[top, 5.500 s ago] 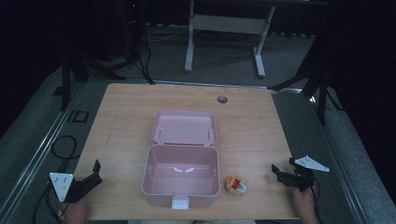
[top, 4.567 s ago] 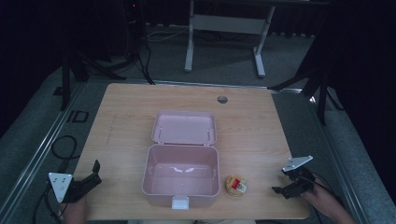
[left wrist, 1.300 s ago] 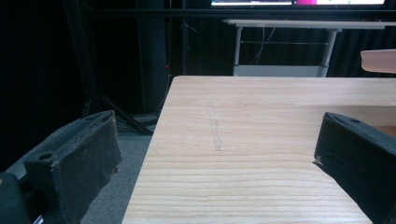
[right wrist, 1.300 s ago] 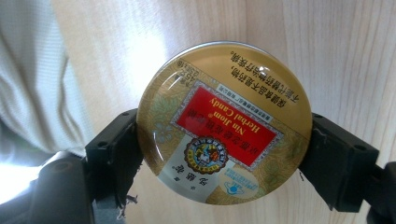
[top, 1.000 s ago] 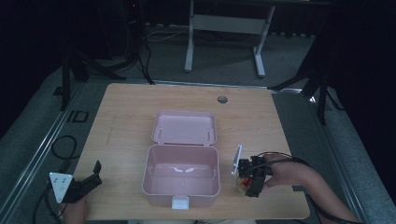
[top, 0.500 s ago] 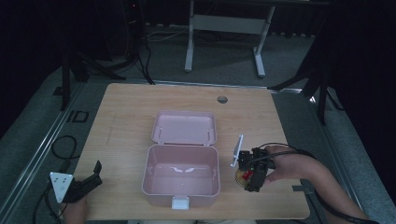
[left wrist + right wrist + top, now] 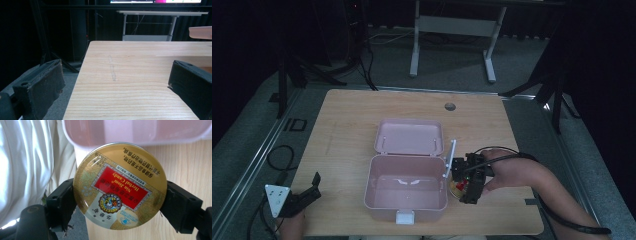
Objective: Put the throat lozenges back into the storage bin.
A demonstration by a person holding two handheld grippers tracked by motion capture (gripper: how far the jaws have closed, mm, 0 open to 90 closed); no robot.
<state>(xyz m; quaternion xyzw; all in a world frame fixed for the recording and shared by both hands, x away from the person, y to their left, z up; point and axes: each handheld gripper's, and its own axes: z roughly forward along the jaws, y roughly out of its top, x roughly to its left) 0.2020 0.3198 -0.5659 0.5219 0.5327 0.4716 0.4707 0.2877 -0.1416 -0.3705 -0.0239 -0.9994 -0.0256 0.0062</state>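
Note:
An open pink box (image 7: 406, 210) stands on the wooden table (image 7: 352, 115) with its lid (image 7: 408, 136) lying back behind it. Right beside the box's right wall is a round gold candy tin (image 7: 455, 187) with a red label. My right gripper (image 7: 469, 184) is over it, held by a hand. In the right gripper view the tin (image 7: 120, 170) sits between both black jaws, touching each, so my right gripper (image 7: 120, 197) is shut on it. My left gripper (image 7: 309, 192) rests at the table's front left corner, its jaws wide apart, and holds nothing (image 7: 115, 87).
The pink box's rim (image 7: 135, 130) lies just past the tin, and white clothing (image 7: 27, 157) shows beyond the table edge. A round cable hole (image 7: 450, 106) sits near the table's far edge. A white clasp (image 7: 404, 216) juts from the box front. A desk frame (image 7: 452, 25) stands behind.
My right gripper came in from the table's right edge to the tin beside the box and closed round it. In the last second it shifted only slightly. The left gripper stayed put.

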